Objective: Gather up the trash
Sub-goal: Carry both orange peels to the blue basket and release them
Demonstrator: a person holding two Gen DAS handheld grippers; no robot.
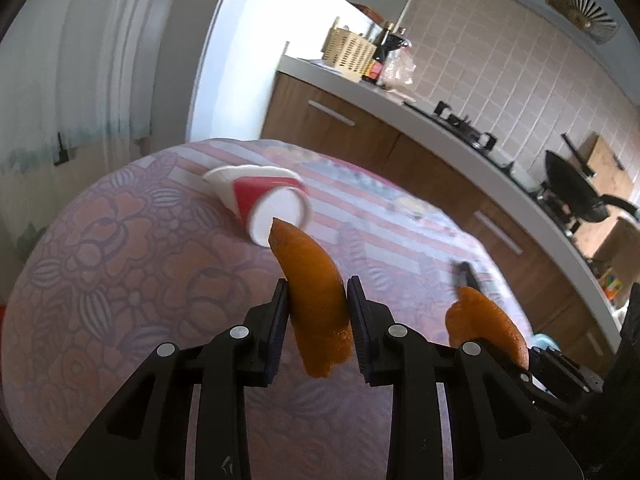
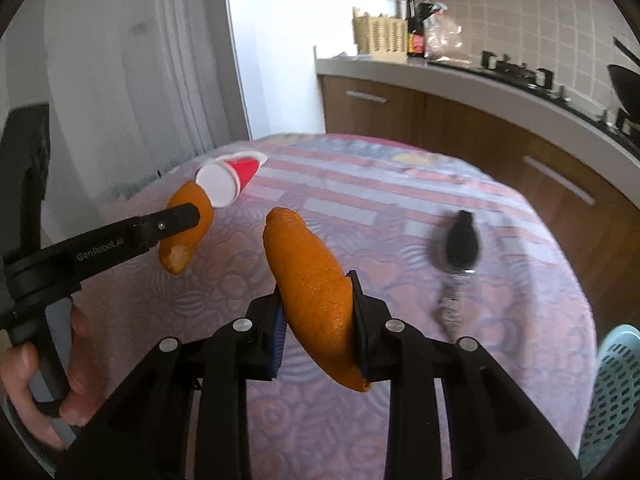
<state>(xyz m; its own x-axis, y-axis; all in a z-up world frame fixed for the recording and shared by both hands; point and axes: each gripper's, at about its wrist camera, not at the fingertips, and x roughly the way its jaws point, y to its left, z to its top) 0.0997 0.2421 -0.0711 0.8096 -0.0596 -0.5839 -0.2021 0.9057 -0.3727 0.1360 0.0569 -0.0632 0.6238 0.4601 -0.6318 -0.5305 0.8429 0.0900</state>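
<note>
My left gripper (image 1: 317, 284) is shut on a strip of orange peel (image 1: 310, 280) and holds it above the table; it also shows in the right wrist view (image 2: 188, 216), with its peel (image 2: 185, 236). My right gripper (image 2: 316, 286) is shut on a second, longer orange peel (image 2: 312, 292), which also shows at the right of the left wrist view (image 1: 484, 320). A crushed red and white paper cup (image 1: 266, 200) lies on its side on the patterned tablecloth (image 1: 132, 264), beyond both grippers; it shows in the right wrist view too (image 2: 228, 178).
A black key fob with a metal ring (image 2: 460, 244) lies on the cloth at the right. A light blue perforated basket (image 2: 616, 384) stands at the table's right edge. Behind is a kitchen counter (image 2: 472, 76) with a stove, bottles and a wicker holder (image 2: 380, 38).
</note>
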